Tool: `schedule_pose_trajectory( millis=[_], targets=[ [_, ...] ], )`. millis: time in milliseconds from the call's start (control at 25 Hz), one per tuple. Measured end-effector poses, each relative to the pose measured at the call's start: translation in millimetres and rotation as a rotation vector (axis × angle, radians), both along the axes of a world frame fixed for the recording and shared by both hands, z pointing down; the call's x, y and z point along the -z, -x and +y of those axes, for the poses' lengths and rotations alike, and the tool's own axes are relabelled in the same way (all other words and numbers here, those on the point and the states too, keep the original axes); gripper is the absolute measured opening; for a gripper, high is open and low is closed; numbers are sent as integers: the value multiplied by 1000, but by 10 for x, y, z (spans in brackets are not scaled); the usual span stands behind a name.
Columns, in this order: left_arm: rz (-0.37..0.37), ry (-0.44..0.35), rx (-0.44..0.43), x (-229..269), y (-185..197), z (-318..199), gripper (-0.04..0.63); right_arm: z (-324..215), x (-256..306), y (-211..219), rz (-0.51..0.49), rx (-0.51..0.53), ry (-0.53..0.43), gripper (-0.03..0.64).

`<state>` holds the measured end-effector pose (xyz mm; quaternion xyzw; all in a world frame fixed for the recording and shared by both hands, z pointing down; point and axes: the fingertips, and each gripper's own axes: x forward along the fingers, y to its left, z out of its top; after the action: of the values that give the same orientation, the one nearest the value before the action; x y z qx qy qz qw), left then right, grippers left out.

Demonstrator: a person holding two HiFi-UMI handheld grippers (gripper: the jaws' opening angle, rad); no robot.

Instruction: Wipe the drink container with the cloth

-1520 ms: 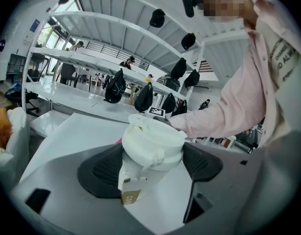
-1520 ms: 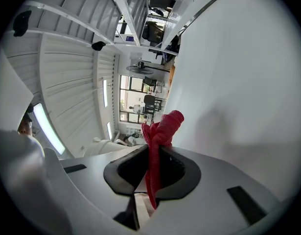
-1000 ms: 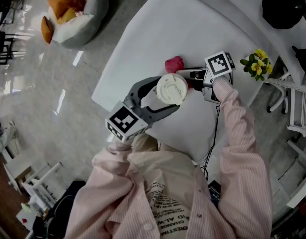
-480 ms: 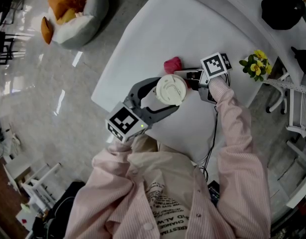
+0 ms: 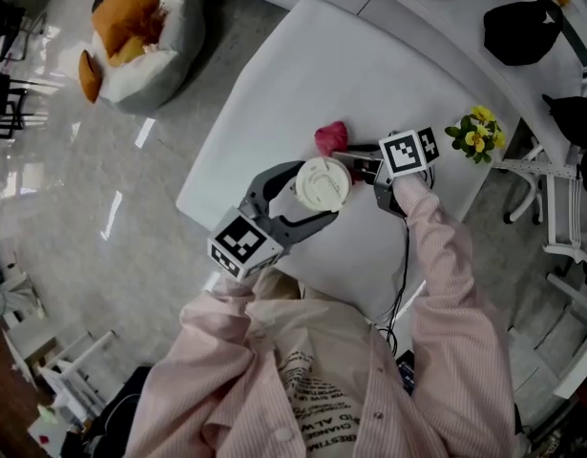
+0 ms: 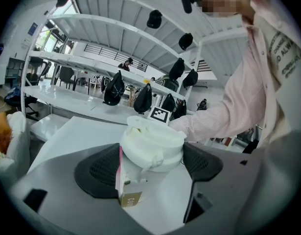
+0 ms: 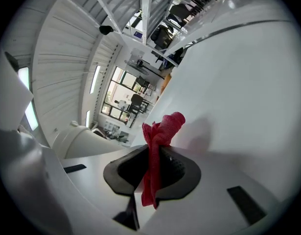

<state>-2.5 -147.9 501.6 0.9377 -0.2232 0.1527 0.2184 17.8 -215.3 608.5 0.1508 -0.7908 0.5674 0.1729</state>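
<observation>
A paper drink cup (image 5: pixel 323 182) with a white lid sits upright between the jaws of my left gripper (image 5: pixel 317 187), which is shut on it above the white table (image 5: pixel 369 74). The left gripper view shows the cup (image 6: pixel 149 153) with its lid and a pink-and-tan sleeve between the dark pads. My right gripper (image 5: pixel 355 160) is shut on a red cloth (image 5: pixel 330 138), just right of and behind the cup. The right gripper view shows the cloth (image 7: pixel 157 151) pinched between the jaws, its end bunched beyond them, with the cup (image 7: pixel 84 140) at left.
A small pot of yellow flowers (image 5: pixel 476 132) stands near the table's right edge. Dark caps (image 5: pixel 518 31) lie on the far counter. A beanbag with orange cushions (image 5: pixel 140 27) sits on the floor at upper left. A black cable (image 5: pixel 405 256) runs along the table's right side.
Both grippers have shifted a little up and to the left in the head view. The right gripper with the cloth has come closer to the cup.
</observation>
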Motion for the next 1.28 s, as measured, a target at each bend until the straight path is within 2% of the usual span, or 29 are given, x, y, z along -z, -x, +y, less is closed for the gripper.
schedule_pose_trajectory(
  millis=[200, 480, 640, 1000, 1160, 1240, 1280],
  targets=[
    [-5, -56, 27, 72, 23, -21, 379, -50, 217, -139, 14, -84, -114, 44],
    [7, -82, 68, 158, 135, -15, 379, -27, 599, -321, 5, -205, -251, 44],
    [0, -81, 125, 198, 328, 16, 377, 31, 835, -413, 47, -268, -392, 44],
    [-13, -162, 241, 562, 604, 17, 376, 345, 1526, -582, 149, -459, -675, 44],
    [-37, -175, 262, 726, 651, 88, 374, 546, 1839, -593, 193, -488, -782, 44],
    [-41, -196, 269, 823, 660, 130, 340, 637, 1990, -599, 207, -504, -826, 44],
    [-41, -208, 274, 874, 666, 144, 252, 680, 2061, -595, 210, -511, -845, 44]
  ],
)
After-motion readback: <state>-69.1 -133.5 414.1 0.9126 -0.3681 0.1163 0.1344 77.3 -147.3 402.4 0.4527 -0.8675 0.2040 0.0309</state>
